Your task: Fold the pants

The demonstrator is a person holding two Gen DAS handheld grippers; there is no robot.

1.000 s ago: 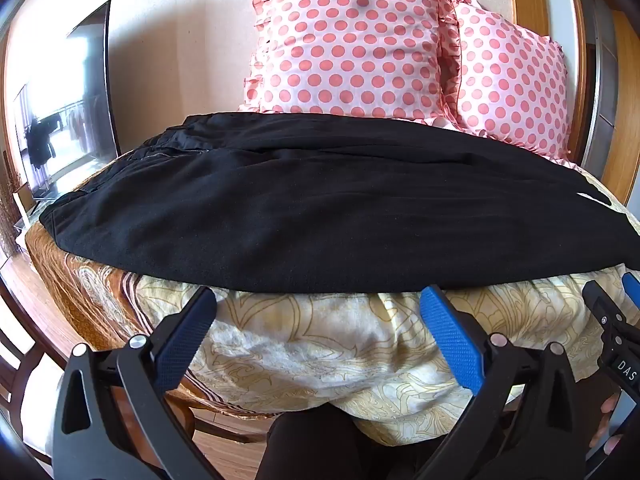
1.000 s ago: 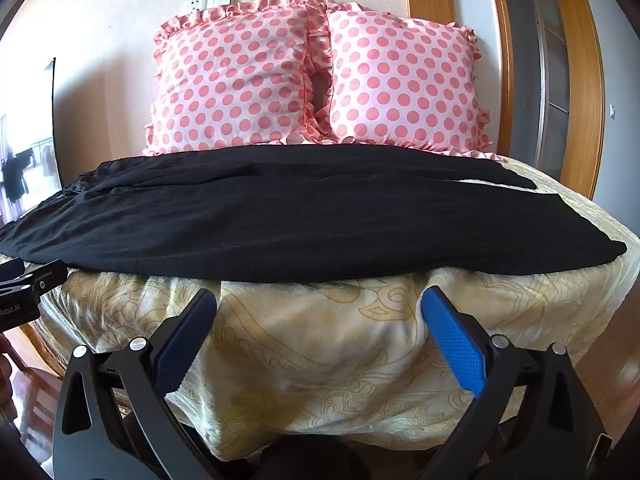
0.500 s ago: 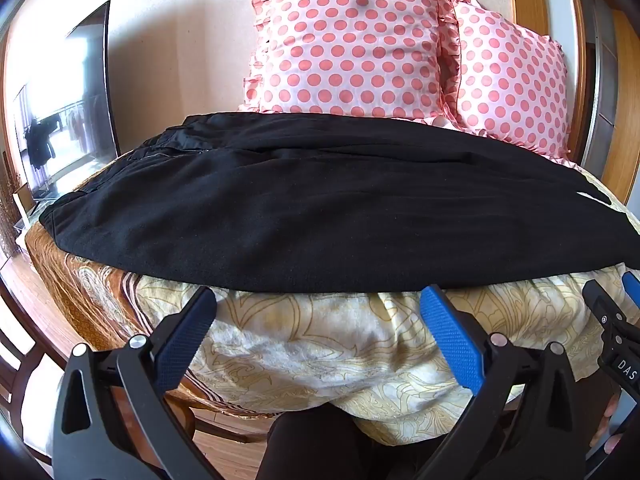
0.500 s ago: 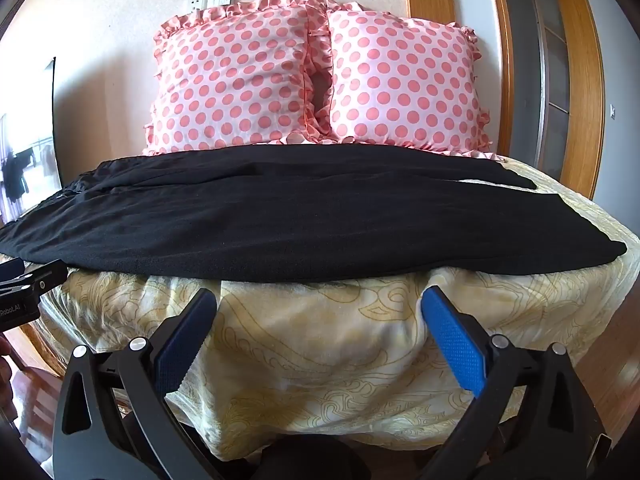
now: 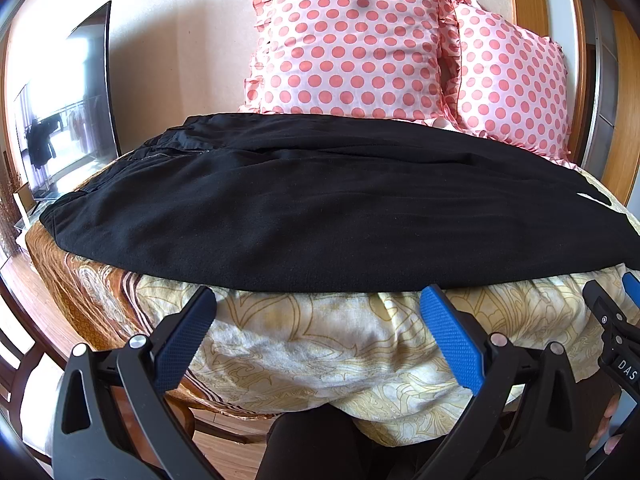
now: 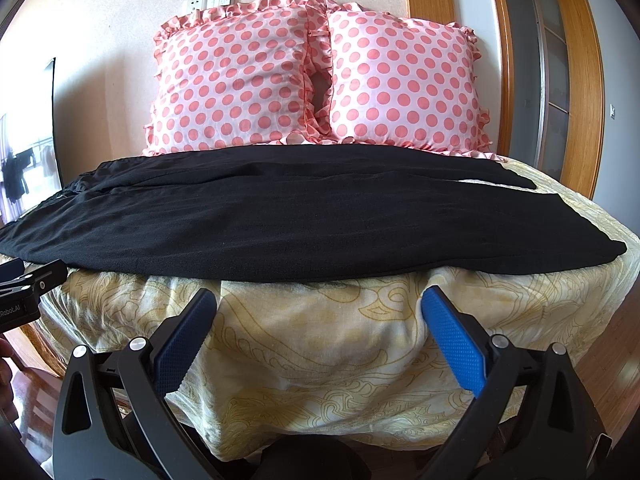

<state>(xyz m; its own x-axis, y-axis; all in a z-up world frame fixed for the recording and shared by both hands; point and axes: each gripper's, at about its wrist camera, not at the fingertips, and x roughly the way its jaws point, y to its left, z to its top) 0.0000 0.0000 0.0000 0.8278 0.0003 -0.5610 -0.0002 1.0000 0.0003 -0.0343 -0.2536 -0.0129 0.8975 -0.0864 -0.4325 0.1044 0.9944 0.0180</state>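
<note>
Black pants [image 5: 320, 208] lie spread flat across the bed, waistband at the left, leg ends at the right; they also show in the right wrist view [image 6: 312, 220]. My left gripper [image 5: 318, 312] is open and empty, held just below the bed's near edge, in front of the pants' near hem. My right gripper [image 6: 318, 312] is open and empty, at the same height further right. The right gripper's tip shows at the left view's right edge [image 5: 616, 320], and the left gripper's body shows at the right view's left edge [image 6: 24, 288].
The bed has a yellow patterned cover [image 6: 320, 340] hanging over its near edge. Two pink polka-dot pillows [image 6: 240, 80] [image 6: 404, 80] stand against the wall. A dark screen [image 5: 68, 112] stands at the left, a wooden door frame [image 6: 576, 80] at the right.
</note>
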